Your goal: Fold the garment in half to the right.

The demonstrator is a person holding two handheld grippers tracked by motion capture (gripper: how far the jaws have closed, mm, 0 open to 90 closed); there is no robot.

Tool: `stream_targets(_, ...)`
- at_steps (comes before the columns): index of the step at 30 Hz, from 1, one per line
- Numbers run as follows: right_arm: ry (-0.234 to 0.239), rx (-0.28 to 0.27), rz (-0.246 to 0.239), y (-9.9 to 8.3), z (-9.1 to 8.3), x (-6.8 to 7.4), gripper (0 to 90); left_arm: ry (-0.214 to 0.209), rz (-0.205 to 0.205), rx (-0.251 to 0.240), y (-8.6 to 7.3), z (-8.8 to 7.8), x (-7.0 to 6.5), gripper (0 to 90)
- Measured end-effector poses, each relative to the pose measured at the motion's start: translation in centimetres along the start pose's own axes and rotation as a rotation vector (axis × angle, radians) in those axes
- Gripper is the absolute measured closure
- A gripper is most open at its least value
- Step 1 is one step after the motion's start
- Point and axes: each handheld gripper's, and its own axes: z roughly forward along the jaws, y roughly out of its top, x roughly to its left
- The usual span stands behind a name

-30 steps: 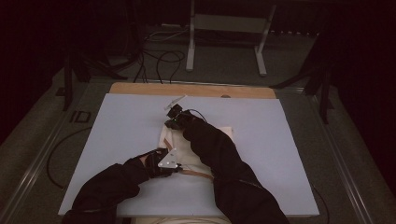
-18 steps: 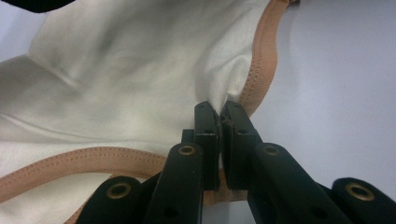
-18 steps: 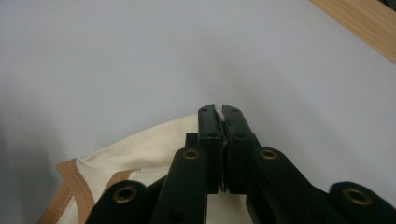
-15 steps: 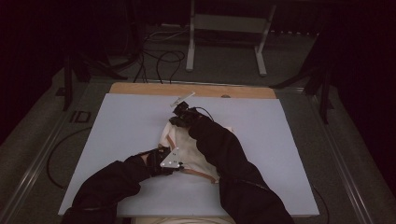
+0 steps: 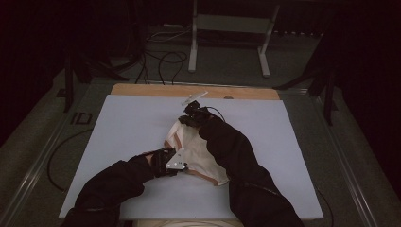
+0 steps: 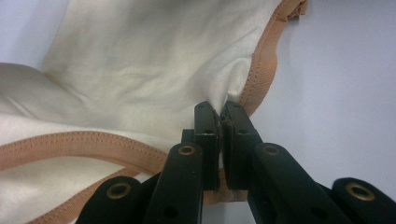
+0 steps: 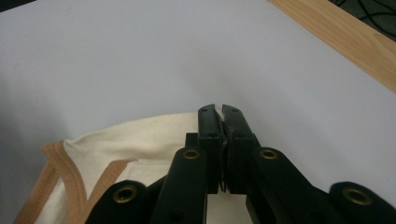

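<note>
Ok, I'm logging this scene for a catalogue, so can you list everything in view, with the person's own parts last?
garment: one, cream cloth with tan-orange binding, lying crumpled on the middle of the sheet, pinched at two edges.
sheet: one, pale lilac-grey, covering most of the table top.
table: one, light wood, a strip showing along the far edge.
metal stand: one, grey, on the floor beyond the table.
cables: several, black, on the floor beyond the table.
left hand-held gripper: one, black, shut on the garment's bound edge nearer the person.
right hand-held gripper: one, black, shut on the garment's far cream edge.
sleeves: two, black, coming in from the bottom.
</note>
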Motion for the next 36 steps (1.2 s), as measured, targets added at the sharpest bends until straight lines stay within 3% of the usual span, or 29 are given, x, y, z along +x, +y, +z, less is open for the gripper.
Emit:
stream_targets(17, -0.028, -0.033, 0.026, -1.4, -3.4, -1.5, 87.8, -0.003, 0.058, 0.024, 1.8, 0.0, 0.2, 86.3)
stream_targets(26, -0.038, -0.053, 0.032, -2.2, -4.9, -1.9, 87.8, -0.027, 0.109, 0.061, 2.9, 0.1, 0.1, 86.3)
stream_targets(36, -0.044, -0.073, 0.049, -3.4, -6.5, -2.6, 87.8, -0.048, 0.14, 0.088, 4.3, 0.5, 0.2, 86.3)
